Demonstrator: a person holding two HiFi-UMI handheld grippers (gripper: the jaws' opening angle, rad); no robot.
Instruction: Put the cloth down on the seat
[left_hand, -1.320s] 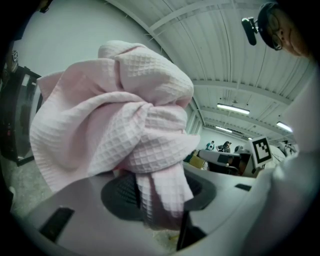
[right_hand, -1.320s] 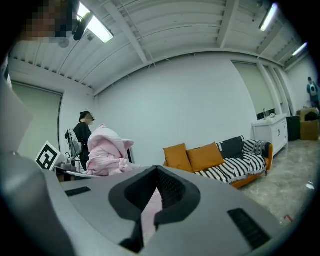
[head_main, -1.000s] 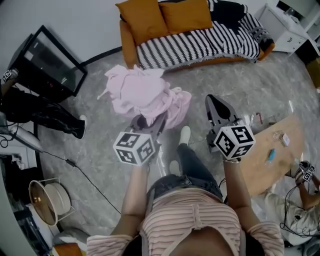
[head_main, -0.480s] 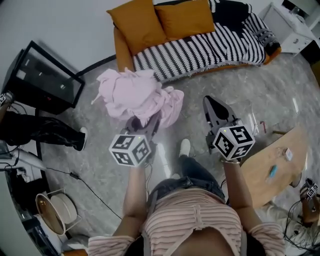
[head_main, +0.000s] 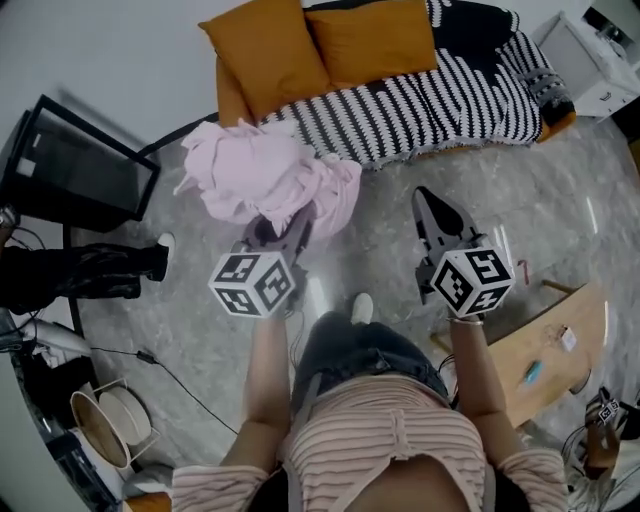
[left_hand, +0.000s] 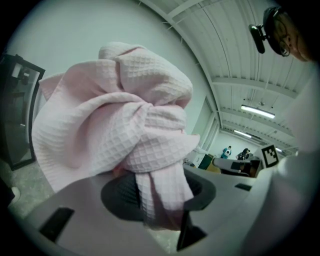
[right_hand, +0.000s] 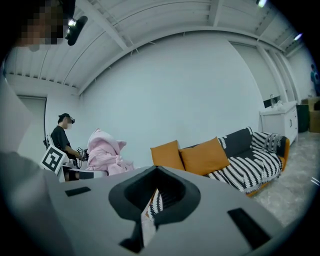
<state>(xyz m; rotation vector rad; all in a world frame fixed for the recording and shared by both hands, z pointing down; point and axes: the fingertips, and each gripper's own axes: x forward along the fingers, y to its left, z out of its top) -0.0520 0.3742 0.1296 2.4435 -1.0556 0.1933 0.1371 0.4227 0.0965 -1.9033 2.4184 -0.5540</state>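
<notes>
- Right, my left tongs are pinching the pink waffle-weave cloth: a twisted strand of it runs down between the two jaws, and the rest bunches up over their tips.
- The cloth hangs in the air at about eleven o'clock from me, over the grey marbled floor. It is close to the near left corner of the seat and rests on nothing.
- The seat is the orange sofa under a black-and-white striped throw, at twelve o'clock. Two orange square cushions lean against its back at the left end.
- My right tongs are at one o'clock, well apart from the cloth. Their jaws are pressed almost together, with only a thin slit between them, and they carry nothing.
- A black-framed screen stands on the floor at ten o'clock, and a person's dark-trousered legs stretch out below it at nine.
- A light wooden tabletop sits at four o'clock, with small items on it too tiny to tell.
</notes>
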